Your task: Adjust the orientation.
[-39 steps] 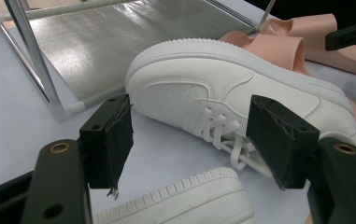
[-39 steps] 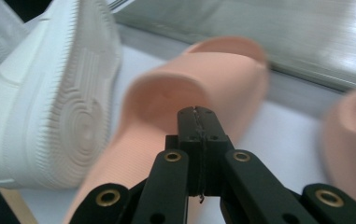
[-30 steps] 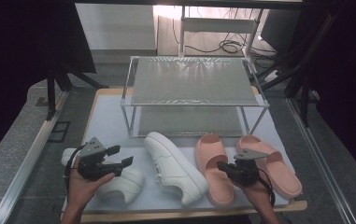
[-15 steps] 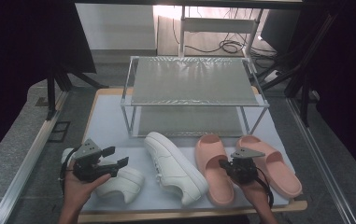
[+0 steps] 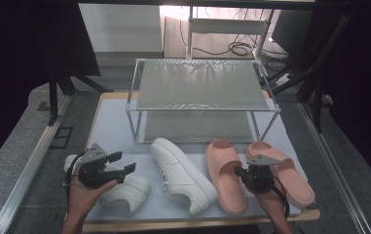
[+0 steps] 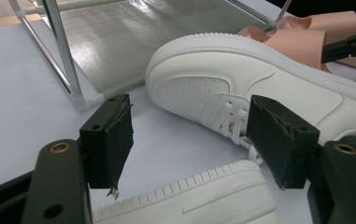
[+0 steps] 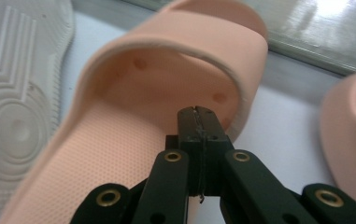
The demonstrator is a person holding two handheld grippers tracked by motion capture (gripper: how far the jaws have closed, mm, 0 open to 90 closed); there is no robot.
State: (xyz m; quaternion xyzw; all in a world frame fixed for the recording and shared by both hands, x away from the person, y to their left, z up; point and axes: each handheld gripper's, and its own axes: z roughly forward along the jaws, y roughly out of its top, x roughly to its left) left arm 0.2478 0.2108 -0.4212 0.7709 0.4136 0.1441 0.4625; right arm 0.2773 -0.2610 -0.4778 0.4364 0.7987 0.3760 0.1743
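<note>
1. The landmark is the rack (image 5: 202,92), a two-shelf metal frame at the far side of the white mat (image 5: 112,126). Both its shelves are bare.
2. Four shoes lie in a row in front of the rack: a sneaker (image 5: 124,187) at the left end, a second sneaker (image 5: 183,175) just before the rack's left half, a slide (image 5: 227,178) before its right half, and another slide (image 5: 290,170) at the right end.
3. The left gripper (image 5: 122,163) hovers over the left-end sneaker, well in front of the rack's left leg. In the left gripper view its jaws stand wide apart with nothing between them; the sneaker's sole rim (image 6: 185,203) lies just below the pads.
4. The right gripper (image 5: 239,171) sits in front of the rack's right half, over the inner slide. In the right gripper view its jaws are pressed together, empty, with the tips (image 7: 198,116) pointing under the slide's strap (image 7: 175,60); whether they touch the foam I cannot tell.
5. Judging by this layout, the job looks like putting shoes on the rack, and it has barely begun: no shoe is lifted or gripped.
6. Left to do, as I judge it: take hold of a shoe, carry it to a shelf, and repeat for the other three.
</note>
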